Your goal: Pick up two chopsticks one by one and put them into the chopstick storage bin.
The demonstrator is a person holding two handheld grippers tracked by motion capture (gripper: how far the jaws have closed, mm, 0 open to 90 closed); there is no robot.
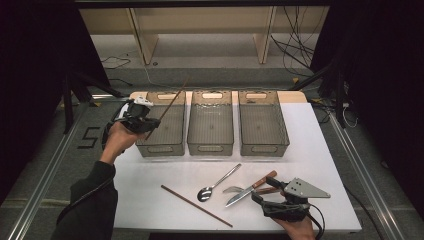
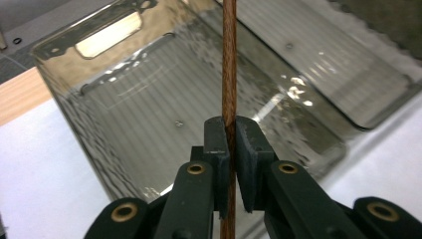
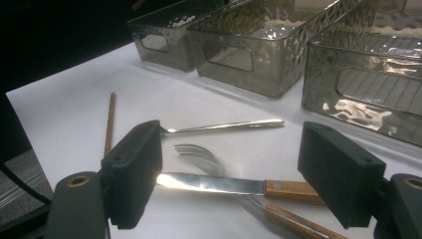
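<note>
My left gripper (image 1: 150, 122) is shut on a brown chopstick (image 1: 172, 102), which slants up over the left clear bin (image 1: 162, 125). In the left gripper view the chopstick (image 2: 229, 64) runs upright between the closed pads, with the left bin (image 2: 89, 119) below. A second chopstick (image 1: 196, 205) lies on the white table. A spoon (image 1: 216, 184), a wooden-handled knife (image 1: 250, 189) and a fork (image 1: 234, 189) lie near the front. My right gripper (image 1: 267, 192) stands open just behind the knife (image 3: 219, 184) and fork (image 3: 199, 152), nothing between its jaws.
Three clear bins stand in a row at the back: left, middle (image 1: 210, 122) and right (image 1: 262, 122), all looking empty. The white table top (image 1: 320, 165) ends close in front of my right hand. Cables lie on the floor beyond.
</note>
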